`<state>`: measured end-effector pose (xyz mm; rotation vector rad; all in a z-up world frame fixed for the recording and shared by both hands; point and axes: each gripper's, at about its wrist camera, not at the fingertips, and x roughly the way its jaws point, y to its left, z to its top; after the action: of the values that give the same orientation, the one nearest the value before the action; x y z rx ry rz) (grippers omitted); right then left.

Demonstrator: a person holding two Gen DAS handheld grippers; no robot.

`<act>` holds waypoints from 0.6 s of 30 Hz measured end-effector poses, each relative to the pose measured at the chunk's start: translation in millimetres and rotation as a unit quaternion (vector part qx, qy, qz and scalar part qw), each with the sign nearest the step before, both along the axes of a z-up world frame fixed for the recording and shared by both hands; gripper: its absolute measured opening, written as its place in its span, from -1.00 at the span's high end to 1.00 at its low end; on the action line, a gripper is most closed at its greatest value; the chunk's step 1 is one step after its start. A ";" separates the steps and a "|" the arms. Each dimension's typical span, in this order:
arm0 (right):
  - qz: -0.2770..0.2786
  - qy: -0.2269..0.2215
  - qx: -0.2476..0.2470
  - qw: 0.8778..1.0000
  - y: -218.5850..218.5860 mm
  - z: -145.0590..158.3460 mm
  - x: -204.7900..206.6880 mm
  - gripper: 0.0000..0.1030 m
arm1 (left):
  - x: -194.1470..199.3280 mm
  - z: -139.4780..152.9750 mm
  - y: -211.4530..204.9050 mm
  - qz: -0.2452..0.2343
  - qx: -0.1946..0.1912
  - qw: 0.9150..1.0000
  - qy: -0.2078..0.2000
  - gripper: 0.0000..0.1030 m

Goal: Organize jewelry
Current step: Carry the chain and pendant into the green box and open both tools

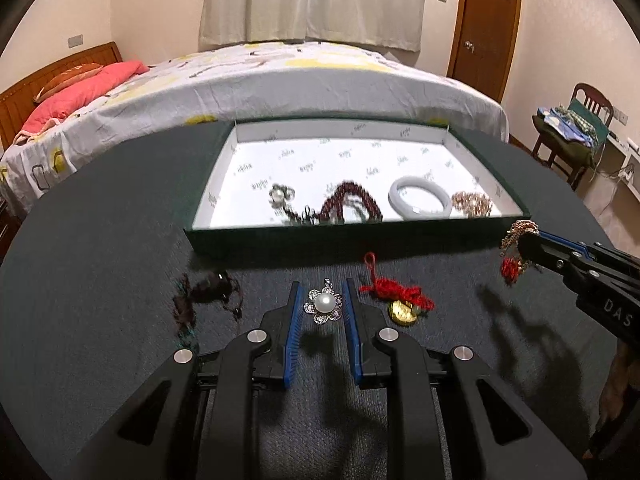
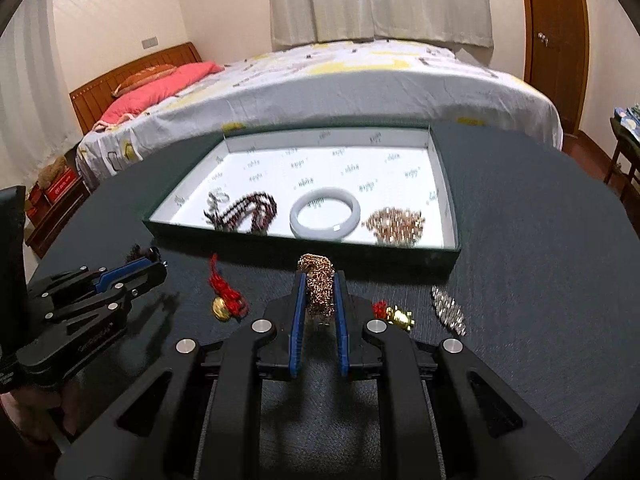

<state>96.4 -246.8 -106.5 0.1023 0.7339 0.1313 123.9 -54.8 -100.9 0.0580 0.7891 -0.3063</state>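
Note:
My left gripper (image 1: 323, 300) is shut on a pearl flower brooch (image 1: 323, 305) low over the dark table; it also shows at the left edge of the right wrist view (image 2: 158, 266). My right gripper (image 2: 318, 280) is shut on a gold chain bracelet (image 2: 318, 290), raised a little in front of the green box (image 2: 280, 246); in the left wrist view it sits at the right (image 1: 524, 242). Inside the box (image 1: 208, 236) lie a white bangle (image 1: 420, 198), dark red beads (image 1: 348, 202), a gold chain pile (image 1: 472, 202) and a silver piece (image 1: 280, 195).
Loose on the table are a red knot with a gold coin (image 1: 402, 302), a dark bead string (image 1: 204, 292), a red-and-gold charm (image 2: 396, 316) and a silver strand (image 2: 448, 311). A bed (image 1: 280, 80) stands behind the table and a chair with clothes (image 1: 576, 128) at right.

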 end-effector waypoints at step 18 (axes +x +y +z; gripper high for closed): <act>0.004 -0.100 -0.018 0.995 -1.8 78.5 18.9 0.73 | 32.2 61.8 3.6 -0.003 -0.042 0.996 -0.072 0.60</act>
<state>115.3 -248.6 -28.0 0.0512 0.5373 0.1331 156.1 -51.2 -39.1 0.0035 0.6321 -0.3376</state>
